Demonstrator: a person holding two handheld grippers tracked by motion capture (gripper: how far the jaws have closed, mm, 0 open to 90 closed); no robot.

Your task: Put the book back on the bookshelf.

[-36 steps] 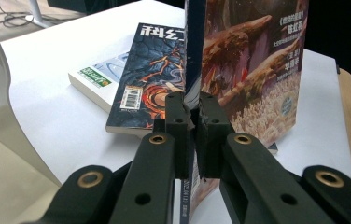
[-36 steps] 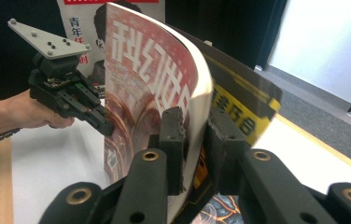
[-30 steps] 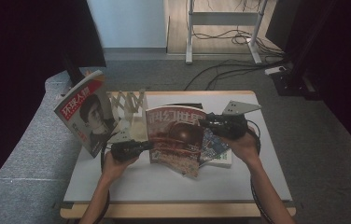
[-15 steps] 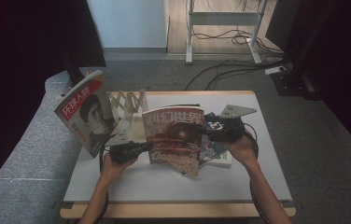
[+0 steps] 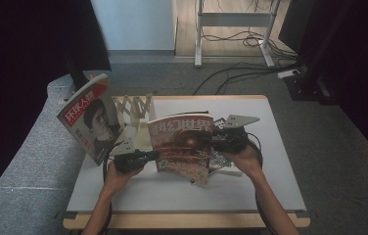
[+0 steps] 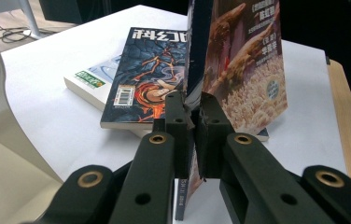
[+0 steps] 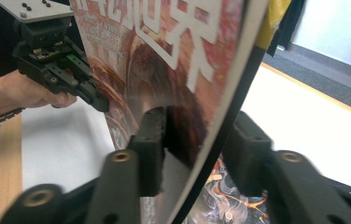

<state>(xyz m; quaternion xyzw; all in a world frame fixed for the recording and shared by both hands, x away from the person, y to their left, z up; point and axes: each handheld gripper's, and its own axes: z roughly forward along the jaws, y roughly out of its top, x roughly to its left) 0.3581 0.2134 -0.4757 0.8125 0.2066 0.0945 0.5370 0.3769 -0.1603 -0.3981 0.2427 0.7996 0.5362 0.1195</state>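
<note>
Red magazine: held upright above the white table, near its middle, cover with large white Chinese characters facing the person; lower corner hangs just over the books lying flat
Left gripper: jaws clamped tight on the magazine's left edge; in the left gripper view both black pads press the thin dark spine between them
Right gripper: at the magazine's right edge, grey three-cornered plate on top; in the right gripper view the curved page edge runs between the jaws, left pad against the red cover, right pad standing off with a gap, so no grip; jaws have just been closing
Left hand: wrapped round the left gripper body, forearm entering from the bottom edge
Right hand: behind the right gripper, forearm entering from the bottom edge
Dark-cover magazine: flat on the table beneath the held one, blue and orange artwork, barcode at the near corner, title upside down in the left gripper view
White book: flat under the dark-cover magazine, green label on its corner, touching it
Portrait magazine: stands tilted at the table's left edge, red title band, leaning by the rack
White folding rack: lattice sides, back left of the table, just beside the portrait magazine
Floor cables: loose on the grey carpet beyond the table
</note>
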